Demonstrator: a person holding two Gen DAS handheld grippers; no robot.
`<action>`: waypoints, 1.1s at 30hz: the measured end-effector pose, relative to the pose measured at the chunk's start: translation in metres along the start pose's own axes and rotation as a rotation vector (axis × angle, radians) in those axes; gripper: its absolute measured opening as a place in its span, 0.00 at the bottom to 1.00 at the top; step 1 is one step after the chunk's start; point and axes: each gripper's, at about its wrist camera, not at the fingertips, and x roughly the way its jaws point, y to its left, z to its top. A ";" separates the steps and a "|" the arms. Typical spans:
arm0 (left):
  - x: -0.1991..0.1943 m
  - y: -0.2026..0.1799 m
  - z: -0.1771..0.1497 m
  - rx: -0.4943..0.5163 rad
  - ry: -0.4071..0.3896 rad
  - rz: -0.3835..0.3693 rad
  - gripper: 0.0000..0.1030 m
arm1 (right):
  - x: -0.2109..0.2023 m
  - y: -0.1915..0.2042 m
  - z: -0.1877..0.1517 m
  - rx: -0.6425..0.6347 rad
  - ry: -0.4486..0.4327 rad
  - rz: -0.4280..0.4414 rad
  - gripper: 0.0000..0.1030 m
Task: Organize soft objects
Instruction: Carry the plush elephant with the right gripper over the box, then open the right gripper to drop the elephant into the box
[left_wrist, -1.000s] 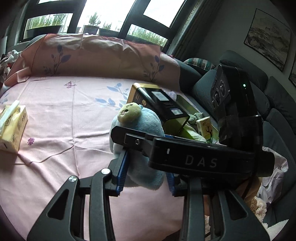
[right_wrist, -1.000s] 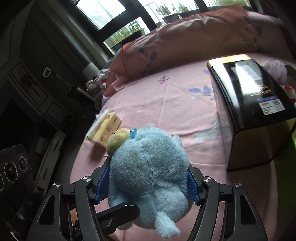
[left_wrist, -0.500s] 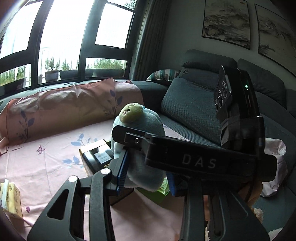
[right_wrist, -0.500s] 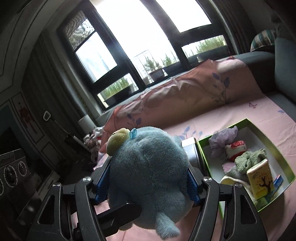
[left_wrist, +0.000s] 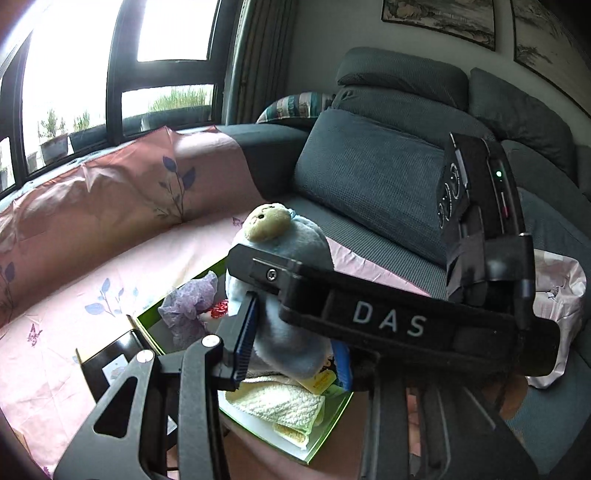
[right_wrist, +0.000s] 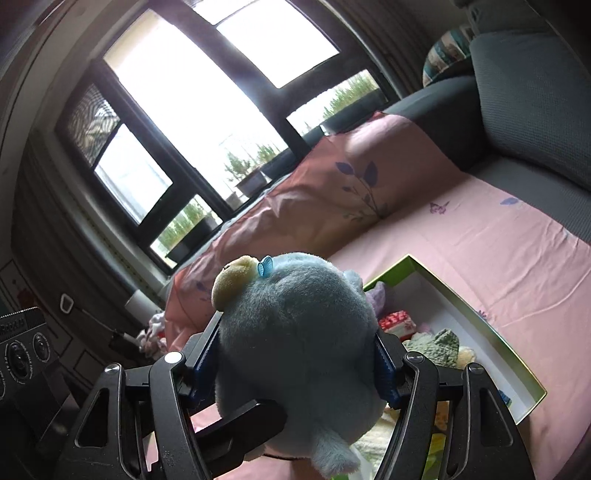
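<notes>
A round, fuzzy blue plush toy (right_wrist: 295, 343) with a tan knob of a face and a small blue butterfly clip is clamped between both sets of tongs at once. The right tongs (right_wrist: 297, 363) grip its fat body from either side, ribbed blue pads sunk into the pile. The left tongs (left_wrist: 295, 345) pinch the lower part of the same toy, their pads pressing a narrower fold of fur. The toy hangs in the air above an open, shallow green-rimmed box (right_wrist: 452, 291) that lies on a pink sheet (right_wrist: 498, 251) printed with blue leaves, spread over a dark grey woven-fabric sofa (left_wrist: 369, 177).

The left wrist view shows what the right one hides: the body of the right-hand device crossing the frame, black and lettered "DAS", a crumpled lilac cloth (left_wrist: 192, 302) at the box's far end, a folded cream terry towel (left_wrist: 280, 402) at its near end, and the corner of a glossy black box (left_wrist: 107, 362) just beside the green one. The right wrist view gives the box's white inside, a red-and-white soft item (right_wrist: 397, 321), a knitted grey-green piece (right_wrist: 436, 345), and the tall dark-framed window (right_wrist: 207, 110) with potted plants on its sill.
</notes>
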 end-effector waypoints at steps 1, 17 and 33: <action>0.010 0.002 0.000 -0.010 0.023 0.002 0.33 | 0.006 -0.008 0.000 0.020 0.015 -0.013 0.69; 0.078 0.021 -0.010 -0.116 0.197 0.055 0.33 | 0.059 -0.059 -0.005 0.140 0.153 -0.130 0.69; 0.034 0.024 -0.015 -0.146 0.171 0.088 0.80 | 0.061 -0.071 -0.009 0.228 0.134 -0.182 0.88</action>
